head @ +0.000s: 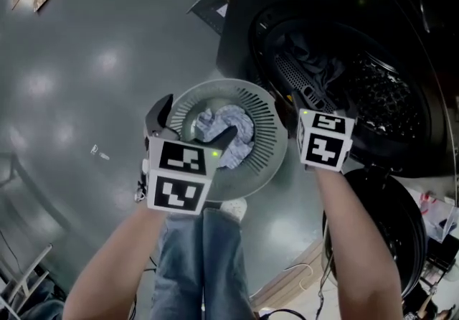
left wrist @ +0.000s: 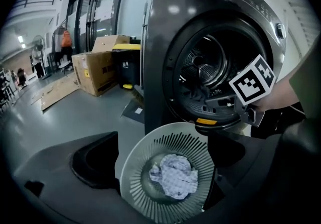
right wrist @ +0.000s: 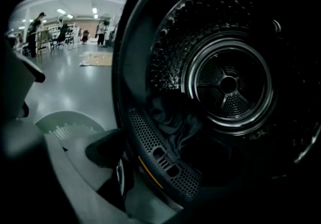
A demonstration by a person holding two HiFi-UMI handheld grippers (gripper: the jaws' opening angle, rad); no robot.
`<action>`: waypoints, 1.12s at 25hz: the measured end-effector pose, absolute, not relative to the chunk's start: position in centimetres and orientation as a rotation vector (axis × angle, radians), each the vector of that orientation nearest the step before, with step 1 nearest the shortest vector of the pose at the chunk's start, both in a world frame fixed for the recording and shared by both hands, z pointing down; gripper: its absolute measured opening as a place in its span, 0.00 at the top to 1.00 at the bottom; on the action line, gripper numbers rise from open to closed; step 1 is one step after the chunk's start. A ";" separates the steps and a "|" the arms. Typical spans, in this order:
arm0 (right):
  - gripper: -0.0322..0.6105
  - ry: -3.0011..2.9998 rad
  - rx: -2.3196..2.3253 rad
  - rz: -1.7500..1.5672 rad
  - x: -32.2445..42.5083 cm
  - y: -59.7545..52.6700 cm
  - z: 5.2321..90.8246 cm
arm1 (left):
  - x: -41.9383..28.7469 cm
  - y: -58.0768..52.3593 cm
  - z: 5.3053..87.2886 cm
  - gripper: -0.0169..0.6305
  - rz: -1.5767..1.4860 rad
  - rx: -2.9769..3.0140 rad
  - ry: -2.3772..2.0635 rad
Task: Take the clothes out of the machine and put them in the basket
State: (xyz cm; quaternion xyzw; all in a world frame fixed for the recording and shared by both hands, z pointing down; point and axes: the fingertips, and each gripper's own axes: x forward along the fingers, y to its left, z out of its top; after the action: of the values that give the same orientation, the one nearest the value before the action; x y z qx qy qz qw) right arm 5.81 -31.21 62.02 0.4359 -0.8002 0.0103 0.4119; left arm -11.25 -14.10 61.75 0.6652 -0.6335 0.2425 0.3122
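Nearest, at the bottom of the head view, the person's jeans (head: 204, 261) show between two forearms. Just above them the left tongs (left wrist: 164, 142) hang over the basket (head: 267, 168). Their jaws are spread wide and pinch nothing, and in the left gripper view the slatted basket sits low in the middle of the frame, seen through the gap. A pale patterned cloth (left wrist: 174, 177) lies crumpled on its bottom, so at least one piece is already in. The basket stands on the grey floor (head: 86, 60) close in front of the machine (left wrist: 165, 32), whose round opening fills the upper right of the head view. Its door (head: 380, 240) hangs open at the lower right.

The right tongs (right wrist: 163, 155) point into that opening, also wide and empty. Beyond the perforated rim (right wrist: 165, 162), low in the right gripper view, a dark garment (right wrist: 175, 122) slumps at the front of the drum (right wrist: 228, 85), untouched.

The step in hand looks like the reach for the next piece. It calls for passing over the rim, sinking into the folds, closing on a thick bunch, then lifting it clear of the rim towards the basket. How much dark cloth remains is hard to tell.

Farthest, cardboard boxes (left wrist: 100, 65) stand at the left of the left gripper view.
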 end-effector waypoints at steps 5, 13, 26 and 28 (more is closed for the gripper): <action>0.26 -2.063 1.381 0.312 7.3 -34.4 62.3 | -10.7 -17.3 61.9 0.11 0.663 1.806 -1.720; 0.23 -1.992 1.491 0.600 5.9 -38.5 65.5 | -10.1 -20.9 62.3 0.11 0.639 1.844 -1.709; 0.68 -1.732 1.423 0.770 6.4 -41.9 70.7 | -12.7 -22.9 62.9 0.11 0.671 1.887 -1.724; 0.84 -1.737 1.373 0.700 6.5 -41.3 70.8 | -12.7 -22.5 63.0 0.11 0.664 1.872 -1.724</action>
State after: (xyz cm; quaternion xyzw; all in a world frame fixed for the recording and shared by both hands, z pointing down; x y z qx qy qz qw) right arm 6.52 -41.28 70.78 0.5424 -0.6860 0.2764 0.3984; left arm -12.73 -22.51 63.05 0.6887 -0.6341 0.2441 0.2531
